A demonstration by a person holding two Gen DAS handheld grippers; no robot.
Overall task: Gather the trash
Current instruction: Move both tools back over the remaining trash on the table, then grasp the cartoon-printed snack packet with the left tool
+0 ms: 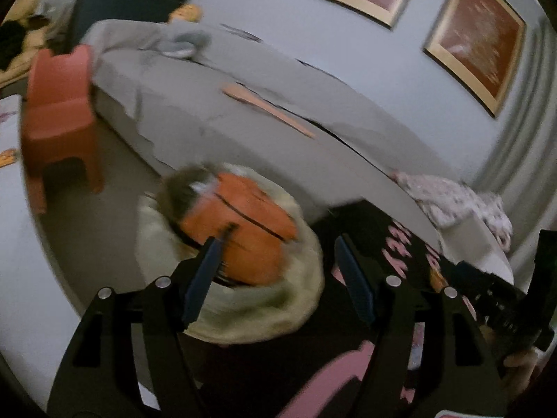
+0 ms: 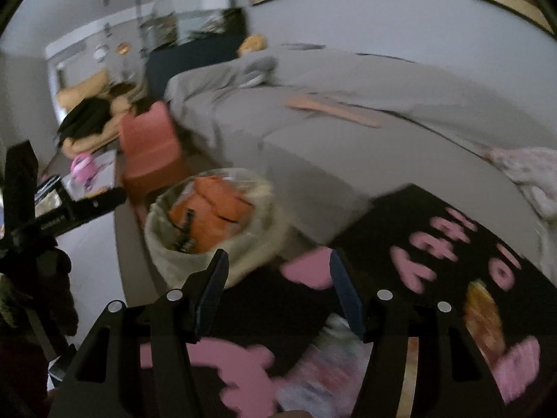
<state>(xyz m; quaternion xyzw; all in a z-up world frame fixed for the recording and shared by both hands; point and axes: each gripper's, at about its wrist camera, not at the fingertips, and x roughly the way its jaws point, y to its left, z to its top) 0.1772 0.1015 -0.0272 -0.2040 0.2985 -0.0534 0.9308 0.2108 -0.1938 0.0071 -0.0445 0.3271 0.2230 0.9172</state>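
Right wrist view: the right tongs (image 2: 278,289) stand wide apart with nothing between the blades, hanging over a black rug (image 2: 400,230) with pink lettering. Just below them on the rug, at the picture's bottom edge, lies a blurred pale crumpled heap (image 2: 323,365), probably paper or wrapper trash; too smeared to name further. Beyond the rug's far left corner stands a cream fabric basket (image 2: 167,257) with an orange bag (image 2: 212,209) inside, likely the collecting bin. Past the basket come a red child's chair (image 2: 149,146) and a grey sofa (image 2: 348,111).

As a judgement, the heap looks light, soft and crushable, not fragile; pinch it at a raised fold near its middle, since thin edges may slip from the blades.

The left wrist view shows the left tongs (image 1: 278,271), also open and empty, poised near the basket's rim, and the right tool (image 1: 494,299) at the far right. It does not show the heap; only the right view does, along with a pink toy (image 2: 81,167) left of the chair.
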